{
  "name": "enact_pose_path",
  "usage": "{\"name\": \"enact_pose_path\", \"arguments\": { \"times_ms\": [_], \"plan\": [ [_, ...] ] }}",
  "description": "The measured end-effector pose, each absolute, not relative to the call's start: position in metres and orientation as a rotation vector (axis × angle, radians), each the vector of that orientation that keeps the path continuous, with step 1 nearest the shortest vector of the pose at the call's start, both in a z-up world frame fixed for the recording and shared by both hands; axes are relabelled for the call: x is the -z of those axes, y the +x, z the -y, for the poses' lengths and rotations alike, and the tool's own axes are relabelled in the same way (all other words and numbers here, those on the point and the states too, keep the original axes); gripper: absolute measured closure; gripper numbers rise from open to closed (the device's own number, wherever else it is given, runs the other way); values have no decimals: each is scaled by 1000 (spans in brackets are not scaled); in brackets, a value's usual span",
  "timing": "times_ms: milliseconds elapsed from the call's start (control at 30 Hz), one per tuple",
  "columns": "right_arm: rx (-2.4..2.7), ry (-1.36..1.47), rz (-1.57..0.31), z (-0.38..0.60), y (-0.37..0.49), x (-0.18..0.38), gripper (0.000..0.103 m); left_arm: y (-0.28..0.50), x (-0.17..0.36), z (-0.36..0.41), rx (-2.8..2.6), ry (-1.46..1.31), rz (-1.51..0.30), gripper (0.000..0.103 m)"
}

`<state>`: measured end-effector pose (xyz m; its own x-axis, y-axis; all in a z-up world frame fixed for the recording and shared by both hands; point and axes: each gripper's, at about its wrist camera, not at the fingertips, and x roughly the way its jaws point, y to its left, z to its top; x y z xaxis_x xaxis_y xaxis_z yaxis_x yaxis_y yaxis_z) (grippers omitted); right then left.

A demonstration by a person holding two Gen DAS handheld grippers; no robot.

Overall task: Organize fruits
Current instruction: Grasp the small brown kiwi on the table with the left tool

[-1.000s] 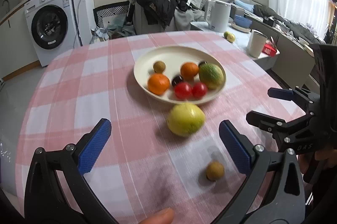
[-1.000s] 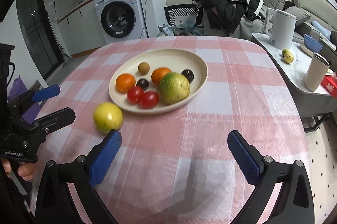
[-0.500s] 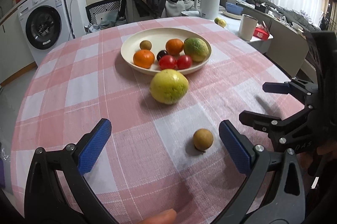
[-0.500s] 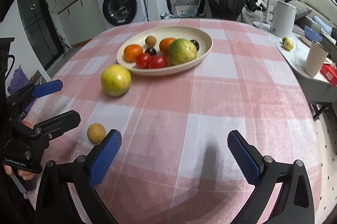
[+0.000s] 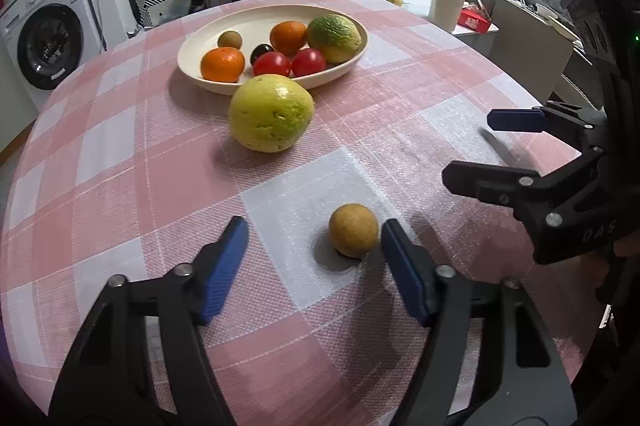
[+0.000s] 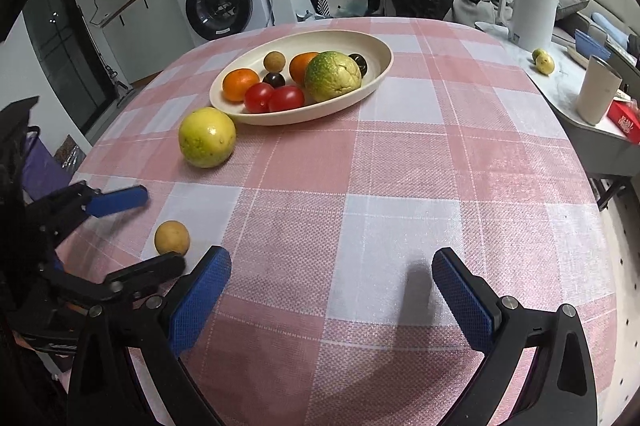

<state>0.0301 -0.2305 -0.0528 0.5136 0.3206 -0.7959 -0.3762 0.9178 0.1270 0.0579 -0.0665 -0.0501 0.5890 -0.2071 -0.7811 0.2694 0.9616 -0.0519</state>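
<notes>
My left gripper [image 5: 314, 258] has dropped toward the small brown fruit [image 5: 353, 230] near the plate [image 5: 280, 15]; jaws just narrowed around it, not clamped. Right gripper [image 6: 330, 296] jaws apart, empty. Pickup imminent.

On the table [image 5: 120, 153] the bowl [image 5: 192, 65] sits farthest (fruits inside), a guava [image 5: 271, 117] just before it, a longan [image 5: 353, 230] nearer, well apart.

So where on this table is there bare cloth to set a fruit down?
Widest free patch: the checked cloth right of the cream oval plate, ahead of the open right gripper. The plate's far end is bare too. Crowded: the near left, with the large yellow-green fruit, the small tan round fruit and the left gripper.
</notes>
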Motion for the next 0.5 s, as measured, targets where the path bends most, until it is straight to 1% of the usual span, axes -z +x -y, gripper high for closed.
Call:
{"name": "enact_pose_path", "arguments": {
  "times_ms": [133, 167, 200, 267, 333, 500],
  "plan": [
    [-428, -80, -946, 228, 28, 55, 0, 58, 52, 71, 296, 79, -894, 53],
    [-432, -85, -949, 227, 28, 56, 0, 58, 52, 72, 304, 79, -891, 60],
    [-435, -85, -951, 227, 28, 56, 0, 57, 51, 73, 313, 78, -888, 64],
    [-448, -86, -950, 225, 28, 57, 0, 58, 51, 74, 316, 77, -885, 77],
    [-453, -86, -946, 224, 27, 57, 0, 58, 51, 72, 316, 71, -885, 81],
    [-480, -81, -941, 221, 27, 54, 2, 57, 50, 66, 310, 43, -885, 81]
  ]
}}
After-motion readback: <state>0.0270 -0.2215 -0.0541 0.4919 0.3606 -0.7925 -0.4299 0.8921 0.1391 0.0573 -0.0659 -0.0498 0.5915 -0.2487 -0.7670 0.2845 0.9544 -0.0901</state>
